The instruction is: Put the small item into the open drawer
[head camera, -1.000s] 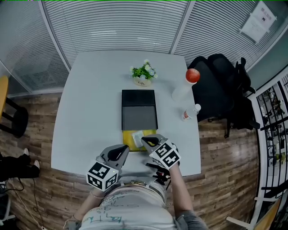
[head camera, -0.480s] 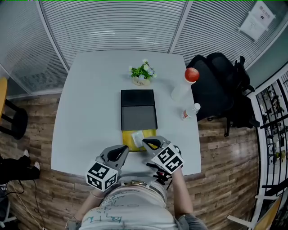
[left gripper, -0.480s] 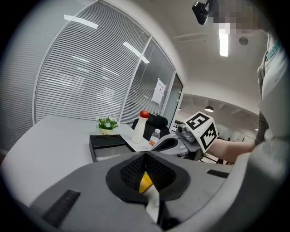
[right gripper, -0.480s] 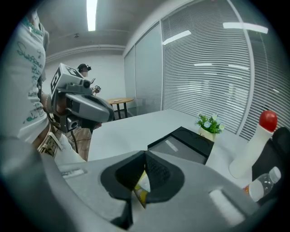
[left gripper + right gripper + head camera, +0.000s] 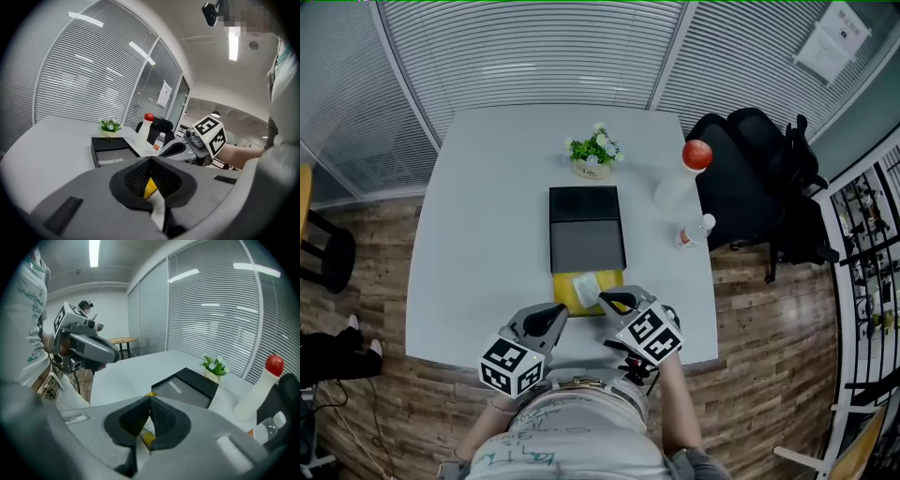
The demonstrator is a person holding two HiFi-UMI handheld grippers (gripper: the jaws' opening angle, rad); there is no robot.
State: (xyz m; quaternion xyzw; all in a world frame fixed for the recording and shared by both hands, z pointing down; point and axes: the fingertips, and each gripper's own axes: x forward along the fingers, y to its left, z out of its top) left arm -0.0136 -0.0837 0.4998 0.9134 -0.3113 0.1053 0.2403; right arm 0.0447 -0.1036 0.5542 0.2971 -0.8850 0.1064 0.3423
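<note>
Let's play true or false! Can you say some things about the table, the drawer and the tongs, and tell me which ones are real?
1. The yellow drawer sticks out of the black box toward the person. True.
2. The tall white bottle has a blue cap. False: its cap is red.
3. A small white packet lies in the drawer. True.
4. The little green potted plant stands in the drawer. False: it stands on the white table behind the box.
5. The right tongs are wide open. False: they are shut.
</note>
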